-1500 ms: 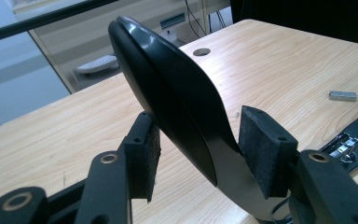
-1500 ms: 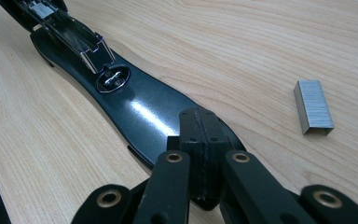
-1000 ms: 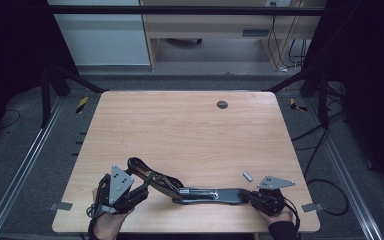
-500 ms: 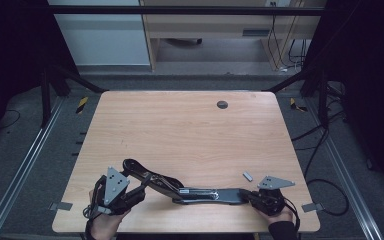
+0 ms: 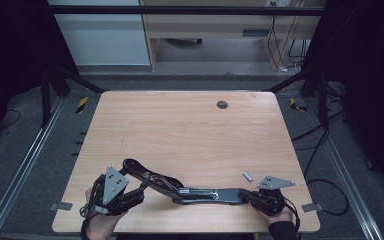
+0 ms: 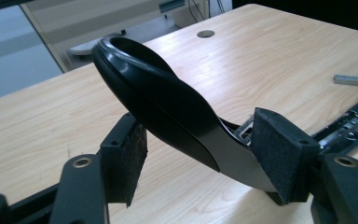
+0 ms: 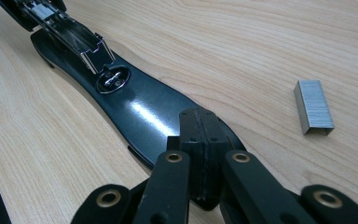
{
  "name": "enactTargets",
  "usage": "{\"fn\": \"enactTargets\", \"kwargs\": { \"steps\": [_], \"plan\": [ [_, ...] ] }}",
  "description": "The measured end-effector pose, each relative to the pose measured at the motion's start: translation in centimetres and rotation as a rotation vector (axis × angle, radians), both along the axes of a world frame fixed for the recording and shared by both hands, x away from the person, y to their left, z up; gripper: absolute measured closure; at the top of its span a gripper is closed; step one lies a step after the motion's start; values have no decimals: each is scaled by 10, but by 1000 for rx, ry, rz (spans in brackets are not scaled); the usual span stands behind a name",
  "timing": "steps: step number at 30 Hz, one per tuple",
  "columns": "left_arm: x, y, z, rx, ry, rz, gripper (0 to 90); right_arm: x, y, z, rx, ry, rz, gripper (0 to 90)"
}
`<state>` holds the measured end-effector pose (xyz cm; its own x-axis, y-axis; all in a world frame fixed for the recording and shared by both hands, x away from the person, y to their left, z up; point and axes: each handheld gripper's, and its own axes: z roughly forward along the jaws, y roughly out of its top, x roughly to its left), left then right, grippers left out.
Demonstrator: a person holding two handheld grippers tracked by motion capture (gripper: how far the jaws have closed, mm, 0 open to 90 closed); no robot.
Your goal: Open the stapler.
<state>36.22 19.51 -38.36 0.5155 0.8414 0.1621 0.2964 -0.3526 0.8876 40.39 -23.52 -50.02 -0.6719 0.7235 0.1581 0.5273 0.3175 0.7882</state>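
On a wooden table (image 5: 190, 135), an opened black stapler (image 5: 180, 185) lies along the near edge. At the stapler's raised handle end, the left gripper (image 6: 205, 158) has just been spreading its jaws; the handle sits between the pads, the left pad (image 6: 128, 161) apart from it. At the stapler's base tip, the right gripper (image 7: 199, 140) rests, jaws pressed together. A strip of staples (image 7: 313, 107) lies just beside that tip.

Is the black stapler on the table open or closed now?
Open. The stapler lies unfolded: its top arm is swung up and back, and the metal staple channel is exposed above the base.
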Motion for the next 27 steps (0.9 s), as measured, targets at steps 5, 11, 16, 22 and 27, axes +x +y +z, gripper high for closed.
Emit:
{"fn": "enactTargets", "kwargs": {
  "steps": [5,11,16,22,27],
  "plan": [
    [-3,1,-2,21,9,-11,320,0,0,0,0,2,-1,900],
    [-8,7,-8,46,23,-2,296,0,0,0,-2,-3,2,900],
    [-8,16,-20,71,52,8,289,0,0,0,-2,-2,3,893],
    [-2,22,-35,81,84,26,273,0,1,1,-11,-7,4,877],
    [4,26,-44,92,106,36,272,-1,2,3,-38,-17,-16,829]
  ]
}}
